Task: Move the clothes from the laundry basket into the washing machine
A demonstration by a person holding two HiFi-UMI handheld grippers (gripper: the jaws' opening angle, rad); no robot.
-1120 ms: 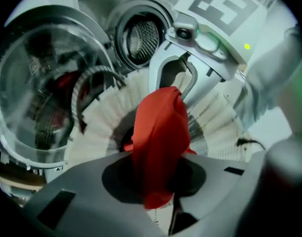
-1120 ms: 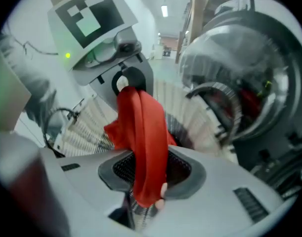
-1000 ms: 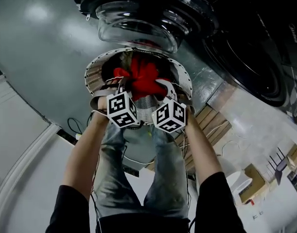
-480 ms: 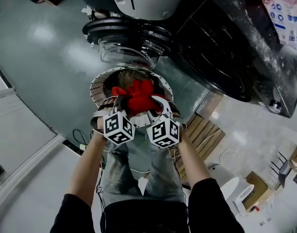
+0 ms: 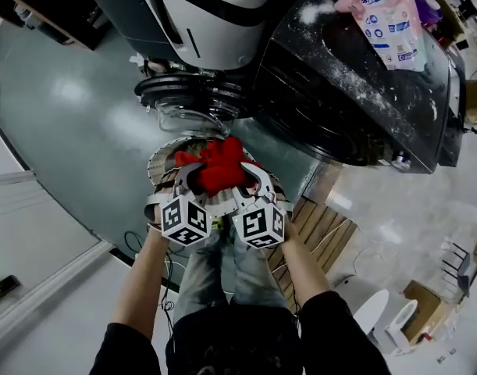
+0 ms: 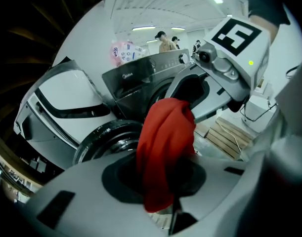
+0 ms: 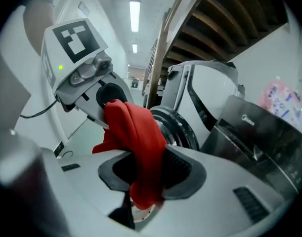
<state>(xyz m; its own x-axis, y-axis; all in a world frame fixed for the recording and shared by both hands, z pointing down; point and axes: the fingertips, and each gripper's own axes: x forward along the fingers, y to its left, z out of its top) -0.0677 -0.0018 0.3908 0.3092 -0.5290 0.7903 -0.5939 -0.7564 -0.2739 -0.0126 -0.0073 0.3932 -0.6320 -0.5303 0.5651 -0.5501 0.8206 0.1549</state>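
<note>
Centre frame, left gripper (image 5: 190, 180) and right gripper (image 5: 252, 180) each clamp the red garment (image 5: 219, 167) over the laundry basket (image 5: 157, 162), below the washing machine door (image 5: 193, 100).

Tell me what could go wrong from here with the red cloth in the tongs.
1. The left tongs and right tongs each pinch only a bunched fold of the red cloth; it may slip and drop back into the basket.
2. Loose folds hang between the tongs and might snag on the open door on the way in.
</note>
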